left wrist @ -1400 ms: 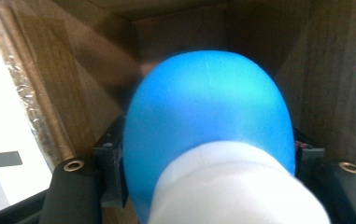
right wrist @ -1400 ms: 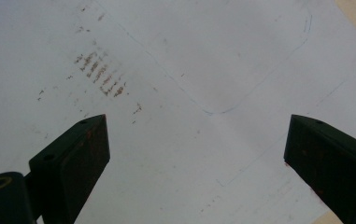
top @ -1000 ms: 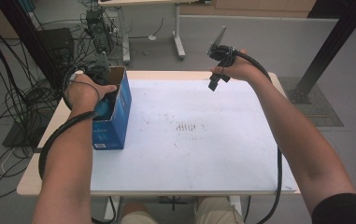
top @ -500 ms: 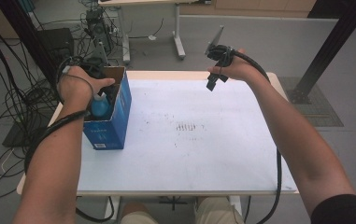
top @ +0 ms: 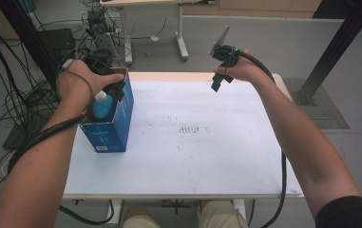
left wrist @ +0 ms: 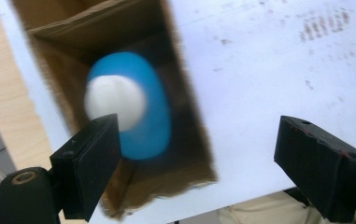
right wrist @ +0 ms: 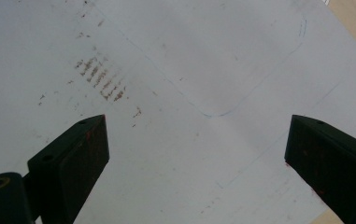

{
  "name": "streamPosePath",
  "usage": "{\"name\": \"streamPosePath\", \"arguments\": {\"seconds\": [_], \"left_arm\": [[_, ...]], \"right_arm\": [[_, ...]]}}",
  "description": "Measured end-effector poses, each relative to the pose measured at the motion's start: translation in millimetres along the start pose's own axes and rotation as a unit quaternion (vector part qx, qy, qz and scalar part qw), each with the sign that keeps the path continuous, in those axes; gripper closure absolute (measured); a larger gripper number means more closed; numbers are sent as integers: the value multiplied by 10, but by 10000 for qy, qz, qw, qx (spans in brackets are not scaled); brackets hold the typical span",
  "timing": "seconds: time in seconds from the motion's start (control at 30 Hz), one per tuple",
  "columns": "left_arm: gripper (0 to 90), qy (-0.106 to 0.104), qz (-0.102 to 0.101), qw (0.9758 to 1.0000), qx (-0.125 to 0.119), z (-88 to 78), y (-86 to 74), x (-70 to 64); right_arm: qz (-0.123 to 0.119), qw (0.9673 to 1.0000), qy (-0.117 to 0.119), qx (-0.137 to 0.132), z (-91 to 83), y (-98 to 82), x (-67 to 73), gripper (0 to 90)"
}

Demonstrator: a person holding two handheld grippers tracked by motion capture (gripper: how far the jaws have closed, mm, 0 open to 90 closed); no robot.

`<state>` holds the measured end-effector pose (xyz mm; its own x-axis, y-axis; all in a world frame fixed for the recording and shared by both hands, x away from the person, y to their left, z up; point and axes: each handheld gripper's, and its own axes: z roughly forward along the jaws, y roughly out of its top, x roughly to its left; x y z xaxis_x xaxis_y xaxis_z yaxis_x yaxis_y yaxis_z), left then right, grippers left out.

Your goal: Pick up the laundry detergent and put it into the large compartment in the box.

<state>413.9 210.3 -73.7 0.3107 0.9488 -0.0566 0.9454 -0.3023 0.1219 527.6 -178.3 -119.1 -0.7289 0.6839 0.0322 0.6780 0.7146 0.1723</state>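
Blue bottle (top: 103, 107) with a white cap stands upright inside the open-topped blue box (top: 113, 124). Cap sits at about the box's rim; body is down between the cardboard walls. In the left gripper view the bottle (left wrist: 138, 107) is seen from above, blurred, and the box's brown inner walls (left wrist: 192, 135) close round it.

Directly above the box: left gripper (top: 109, 85), pointing down at the opening. Its fingers (left wrist: 96, 154) have just been opening and now stand wide apart, released. Nothing between them; the bottle lies below and clear of both pads. Judgement: the bottle has been set down in the box and let go, and the spread fingers are meant to clear the cap on the way out.

The box stands on the left part of the counter (top: 207, 161), near its left edge, on the white sheet that covers it. Right of the box, around the middle of the sheet, a patch of small dark scuff marks (top: 193, 129).

Far from the box, over the counter's far right corner: right gripper (top: 221, 66), held up in the hand, away from the work. Its fingers (right wrist: 70, 158) are spread open over bare white sheet, holding nothing. Judgement: it is parked there to leave the left hand room.
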Motion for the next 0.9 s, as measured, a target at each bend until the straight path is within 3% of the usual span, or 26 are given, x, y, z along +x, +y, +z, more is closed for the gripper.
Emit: {"name": "streamPosePath", "arguments": {"seconds": [0.17,0.57,0.9], "left_arm": [[137,-142,256,9995,104,26,39,-149],[124,-341,763,9965,79,24,22,-438],[105,-510,974,9938,178,75,47,-573]], "right_arm": [[66,10000,-17,-4,-10,-10,-39,63],[208,9998,-43,4,-14,-35,-123,63],[226,9997,-28,-28,-24,-42,-129,61]]}}
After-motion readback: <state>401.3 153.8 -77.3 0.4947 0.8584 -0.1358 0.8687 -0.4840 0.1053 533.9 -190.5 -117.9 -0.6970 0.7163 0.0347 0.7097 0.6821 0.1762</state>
